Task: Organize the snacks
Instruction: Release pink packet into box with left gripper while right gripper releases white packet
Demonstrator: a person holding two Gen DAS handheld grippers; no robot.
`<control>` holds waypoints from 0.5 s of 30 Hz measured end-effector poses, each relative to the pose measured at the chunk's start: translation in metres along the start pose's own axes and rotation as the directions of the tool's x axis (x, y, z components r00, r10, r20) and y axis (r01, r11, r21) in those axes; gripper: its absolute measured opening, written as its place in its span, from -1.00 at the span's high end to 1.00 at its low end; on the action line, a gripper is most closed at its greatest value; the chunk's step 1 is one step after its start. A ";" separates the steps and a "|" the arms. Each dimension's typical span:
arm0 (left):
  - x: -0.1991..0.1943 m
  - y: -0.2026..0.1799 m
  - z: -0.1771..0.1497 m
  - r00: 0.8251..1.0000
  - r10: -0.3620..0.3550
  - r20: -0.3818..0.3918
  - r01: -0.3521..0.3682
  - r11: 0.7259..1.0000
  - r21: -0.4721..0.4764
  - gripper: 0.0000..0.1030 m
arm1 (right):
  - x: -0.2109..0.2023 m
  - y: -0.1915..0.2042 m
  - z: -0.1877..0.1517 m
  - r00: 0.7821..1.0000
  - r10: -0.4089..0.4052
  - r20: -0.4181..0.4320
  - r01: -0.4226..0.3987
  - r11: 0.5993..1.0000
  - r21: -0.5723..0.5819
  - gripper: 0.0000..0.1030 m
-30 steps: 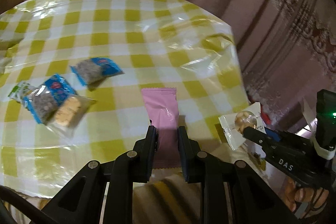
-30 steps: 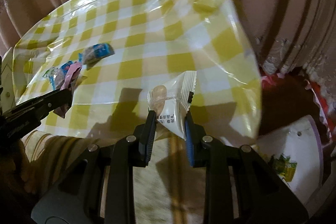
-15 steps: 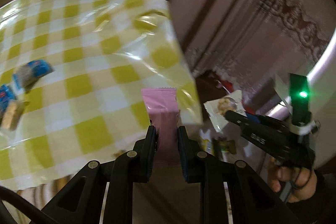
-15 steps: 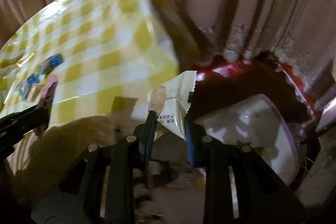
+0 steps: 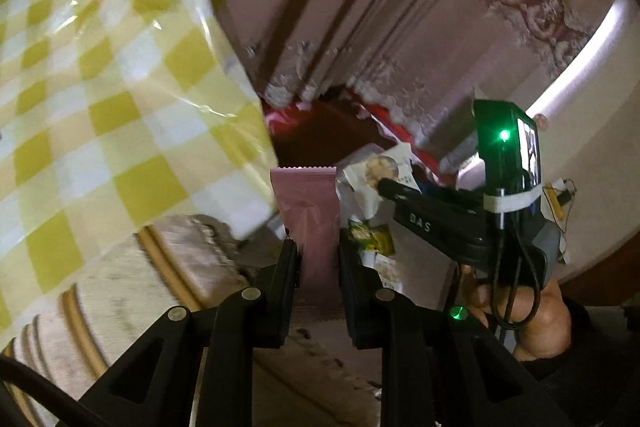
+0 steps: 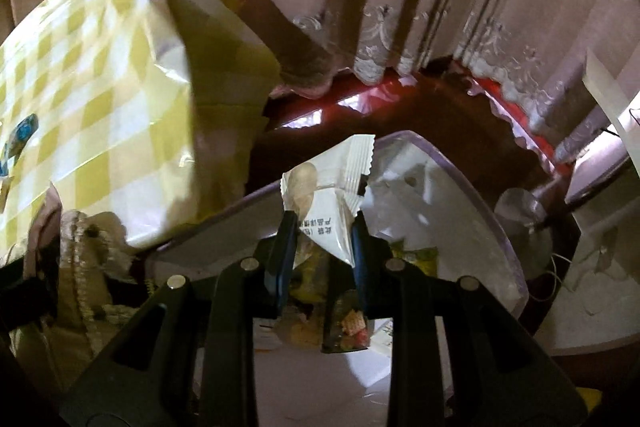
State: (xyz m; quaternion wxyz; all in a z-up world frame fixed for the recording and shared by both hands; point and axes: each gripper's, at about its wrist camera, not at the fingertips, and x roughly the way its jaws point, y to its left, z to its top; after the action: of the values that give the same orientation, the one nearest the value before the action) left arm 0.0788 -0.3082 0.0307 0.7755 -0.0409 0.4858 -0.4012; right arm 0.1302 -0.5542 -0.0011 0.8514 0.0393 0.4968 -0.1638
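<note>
Pink packet [image 5: 308,211] pinched between left jaws — white packet [image 6: 332,203] between right.

The left gripper [image 5: 318,255], clamped on a flat snack packet [image 5: 306,205] that stands up between its jaws, hangs just past the corner of the cloth-covered table [image 5: 120,99], which lies to its left. To its right, the right gripper [image 6: 325,229] grips a second snack packet [image 6: 328,195] above a tub [image 6: 476,223] with more snack packs [image 6: 348,327] in it. Curtains [image 6: 400,7] hang behind table and tub.
</note>
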 end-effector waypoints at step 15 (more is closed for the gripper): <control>0.020 -0.002 0.004 0.998 -0.019 -0.066 0.018 1.000 -0.010 0.07 | 0.004 -0.011 -0.002 1.000 -0.016 -0.023 0.017 0.999 0.034 0.19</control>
State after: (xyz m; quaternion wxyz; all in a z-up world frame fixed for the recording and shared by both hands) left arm 0.0848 -0.3235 0.0192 0.7551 -0.0358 0.5126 -0.4072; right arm 0.1269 -0.5646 -0.0041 0.8435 0.0518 0.5039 -0.1789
